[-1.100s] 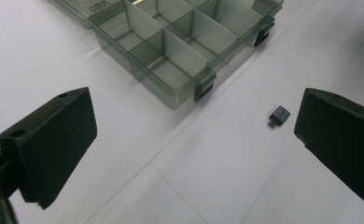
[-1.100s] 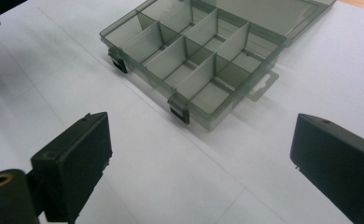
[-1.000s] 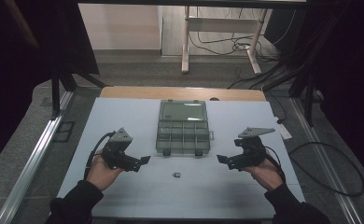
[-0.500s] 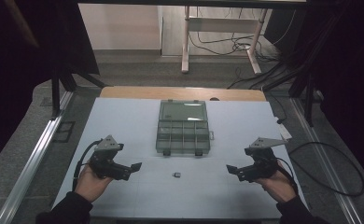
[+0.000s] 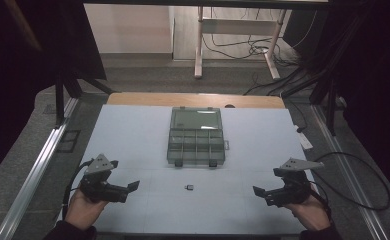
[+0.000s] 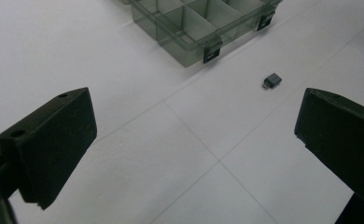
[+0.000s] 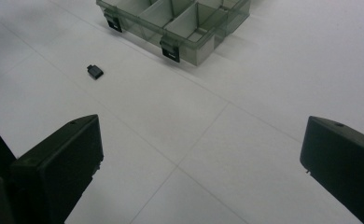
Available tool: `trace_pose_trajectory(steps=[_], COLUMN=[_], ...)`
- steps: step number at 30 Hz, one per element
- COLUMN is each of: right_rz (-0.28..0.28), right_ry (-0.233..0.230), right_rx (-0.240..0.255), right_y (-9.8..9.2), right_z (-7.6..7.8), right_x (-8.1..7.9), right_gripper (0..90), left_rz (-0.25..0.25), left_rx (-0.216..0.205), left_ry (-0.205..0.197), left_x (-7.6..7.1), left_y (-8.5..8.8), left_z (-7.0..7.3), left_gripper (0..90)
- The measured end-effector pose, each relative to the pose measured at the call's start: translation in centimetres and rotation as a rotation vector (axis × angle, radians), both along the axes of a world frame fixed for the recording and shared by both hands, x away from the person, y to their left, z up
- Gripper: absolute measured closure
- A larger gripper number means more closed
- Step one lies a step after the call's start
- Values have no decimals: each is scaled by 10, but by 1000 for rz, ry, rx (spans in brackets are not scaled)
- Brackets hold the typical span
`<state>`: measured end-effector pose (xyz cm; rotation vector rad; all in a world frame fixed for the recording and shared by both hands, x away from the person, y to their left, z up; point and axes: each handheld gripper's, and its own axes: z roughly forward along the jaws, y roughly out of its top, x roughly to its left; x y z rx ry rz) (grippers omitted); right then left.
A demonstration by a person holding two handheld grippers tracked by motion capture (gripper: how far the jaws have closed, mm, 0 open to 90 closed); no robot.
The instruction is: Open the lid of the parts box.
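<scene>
Small dark part (image 5: 189,187) lying alone between both wide-open hand-held grippers (nothing held), compartment box (image 5: 196,137) behind

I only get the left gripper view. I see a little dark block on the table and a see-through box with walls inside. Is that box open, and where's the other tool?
Observer: Yes, the compartment box is open; its lid lies flat behind it, on the far side from the person.
Operator: Where's the other tool?
Observer: The right tool is near the table's front right corner, jaws wide apart, pointing toward the middle.
Operator: Is the little block closer to me or to that one?
Observer: In the high view the small dark block lies roughly midway between the left tool and the right tool, just in front of the box.
Operator: Anything inside the box?
Observer: I cannot tell; the compartments look dim from above.
</scene>
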<state>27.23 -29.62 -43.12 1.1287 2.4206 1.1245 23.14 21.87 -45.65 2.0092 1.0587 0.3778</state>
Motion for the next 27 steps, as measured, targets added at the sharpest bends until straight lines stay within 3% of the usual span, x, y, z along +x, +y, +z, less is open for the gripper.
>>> trace_pose_trajectory(steps=[8, 12, 27], right_rz=[-22, -38, -66], right_ry=[11, 9, 3], right_rx=[4, 1, -10], right_y=[-9, -13, -22], right_z=[0, 1, 2], right_x=[-13, -19, -31], right_gripper=[0, 0, 0], left_rz=[39, 53, 96], left_rx=[20, 5, 51], left_ry=[-15, 0, -14], left_x=[-15, -21, -35], left_y=[7, 10, 15], left_z=[1, 1, 5], left_gripper=[0, 0, 0])
